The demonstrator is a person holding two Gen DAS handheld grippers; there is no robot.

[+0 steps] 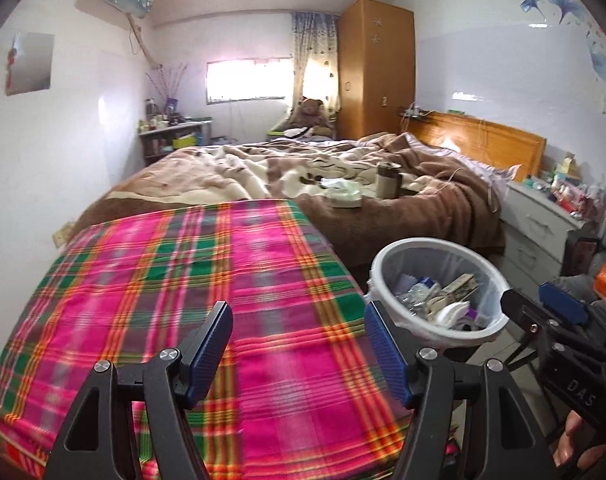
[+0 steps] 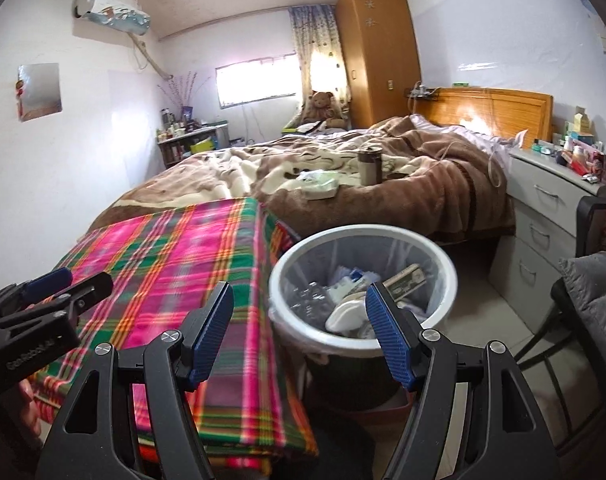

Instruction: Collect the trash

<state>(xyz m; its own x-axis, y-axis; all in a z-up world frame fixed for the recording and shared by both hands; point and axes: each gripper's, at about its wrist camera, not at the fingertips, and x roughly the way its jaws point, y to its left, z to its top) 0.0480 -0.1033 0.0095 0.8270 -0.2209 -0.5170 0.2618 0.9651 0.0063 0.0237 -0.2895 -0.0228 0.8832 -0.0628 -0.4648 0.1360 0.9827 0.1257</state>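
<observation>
Plaid cloth [image 1: 207, 300] on the bench lies bare; the bin [image 2: 363, 280] beside it already holds trash. Both left tongs [image 1: 299, 352] and right tongs [image 2: 299, 332] gape wide, empty. Collecting looks nearly done.

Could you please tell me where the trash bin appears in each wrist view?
Left wrist: the bin sits lower right, right of the plaid cloth.
Right wrist: the bin sits centre, just past the right gripper.
Shared landmark: the plaid cloth.
</observation>
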